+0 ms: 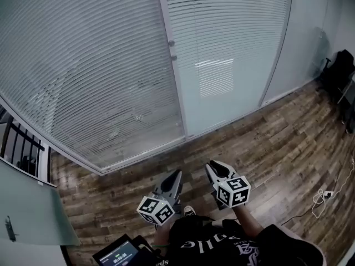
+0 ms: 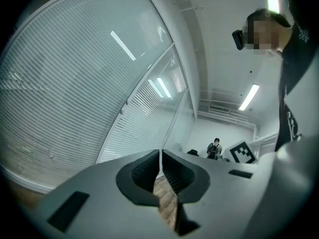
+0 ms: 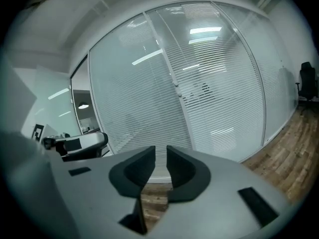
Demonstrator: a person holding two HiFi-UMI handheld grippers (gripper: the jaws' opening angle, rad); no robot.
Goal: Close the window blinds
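Slatted white blinds hang behind two glass panels, a wide left one (image 1: 83,65) and a narrower right one (image 1: 227,43). Two small knobs (image 1: 172,50) sit on the frame between them and show in the right gripper view as knobs (image 3: 177,88). Both grippers are held low near my body, well short of the glass. My left gripper (image 1: 175,175) points at the panels; its jaws (image 2: 160,156) meet at the tips with nothing in them. My right gripper (image 1: 213,166) stands beside it, its jaws (image 3: 160,153) a narrow gap apart and empty.
Wood-plank floor (image 1: 266,143) runs between me and the glass. A black chair (image 1: 339,73) stands at the far right, with cables (image 1: 324,195) on the floor near it. A glass door (image 1: 28,215) is at the left, a small screen (image 1: 116,254) below it. A distant person (image 2: 215,148) stands in the room.
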